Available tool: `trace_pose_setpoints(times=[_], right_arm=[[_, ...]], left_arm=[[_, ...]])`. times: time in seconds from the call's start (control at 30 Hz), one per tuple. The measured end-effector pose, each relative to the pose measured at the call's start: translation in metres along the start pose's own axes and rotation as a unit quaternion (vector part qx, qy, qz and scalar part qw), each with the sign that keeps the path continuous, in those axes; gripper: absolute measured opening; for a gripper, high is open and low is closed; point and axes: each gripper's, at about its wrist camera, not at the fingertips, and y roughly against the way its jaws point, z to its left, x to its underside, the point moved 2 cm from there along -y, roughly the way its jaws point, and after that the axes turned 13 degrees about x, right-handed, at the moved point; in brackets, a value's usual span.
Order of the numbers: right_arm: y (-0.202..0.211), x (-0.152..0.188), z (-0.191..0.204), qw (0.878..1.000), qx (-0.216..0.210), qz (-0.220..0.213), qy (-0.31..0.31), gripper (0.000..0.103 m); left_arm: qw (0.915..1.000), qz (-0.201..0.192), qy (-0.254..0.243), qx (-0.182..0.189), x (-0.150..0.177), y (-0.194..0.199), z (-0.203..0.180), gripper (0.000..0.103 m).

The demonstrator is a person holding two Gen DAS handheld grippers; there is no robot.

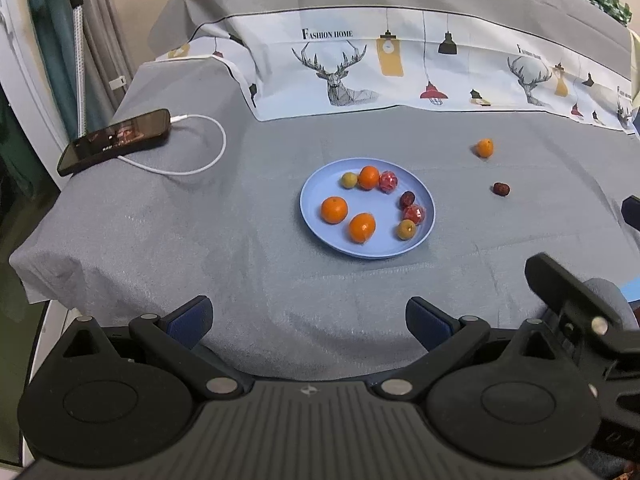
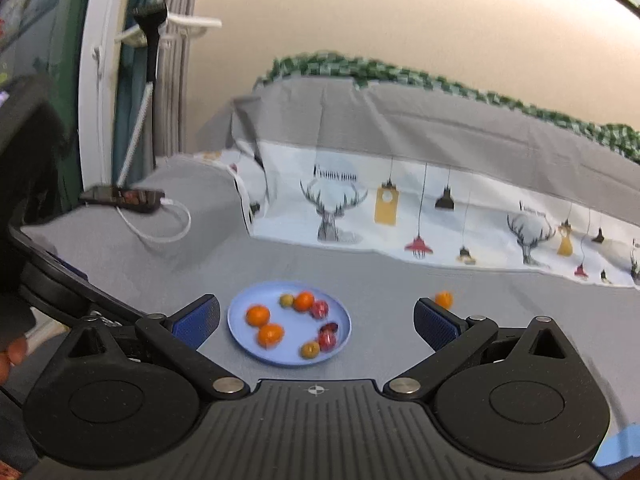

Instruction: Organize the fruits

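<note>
A light blue plate (image 1: 320,222) lies on the grey cloth and holds several fruits: oranges, small yellow-green fruits, red wrapped ones and a dark date. A loose orange (image 1: 485,147) and a loose dark date (image 1: 501,189) lie on the cloth right of the plate. My left gripper (image 1: 308,320) is open and empty, near the front, short of the plate. In the right wrist view the plate (image 2: 240,328) and the loose orange (image 2: 444,299) show, blurred. My right gripper (image 2: 316,320) is open and empty, above the cloth in front of the plate.
A black phone (image 1: 114,141) with a white charging cable (image 1: 208,152) lies at the back left. A folded patterned sheet (image 1: 400,76) covers the raised back. The cloth's left edge drops off. The other gripper's body (image 1: 572,304) is at the right.
</note>
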Motion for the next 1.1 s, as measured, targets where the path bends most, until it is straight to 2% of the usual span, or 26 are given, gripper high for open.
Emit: trace_pose_setpoints(times=[0.2, 0.37, 0.67, 0.87, 1.1], right_arm=[[-0.001, 0.001, 0.004, 1.0, -0.003, -0.005, 0.01, 0.102], [0.004, 0.001, 0.001, 1.0, 0.0, -0.011, 0.006, 0.102], [-0.005, 0.004, -0.003, 1.0, 0.001, -0.005, -0.004, 0.102], [-0.018, 0.011, -0.014, 1.0, 0.006, 0.011, -0.025, 0.102], [-0.04, 0.014, -0.026, 0.998, -0.009, 0.026, -0.053, 0.102]], left_arm=[[0.9998, 0.009, 0.015, 0.001, -0.006, -0.006, 0.007, 0.103], [0.9999, -0.001, 0.013, -0.001, -0.009, -0.001, 0.006, 0.103], [0.9999, 0.01, 0.011, -0.008, -0.016, -0.007, 0.002, 0.103], [0.9997, 0.022, 0.002, -0.013, -0.029, -0.024, -0.006, 0.103], [0.9994, 0.03, 0.004, -0.017, -0.041, -0.04, -0.014, 0.103]])
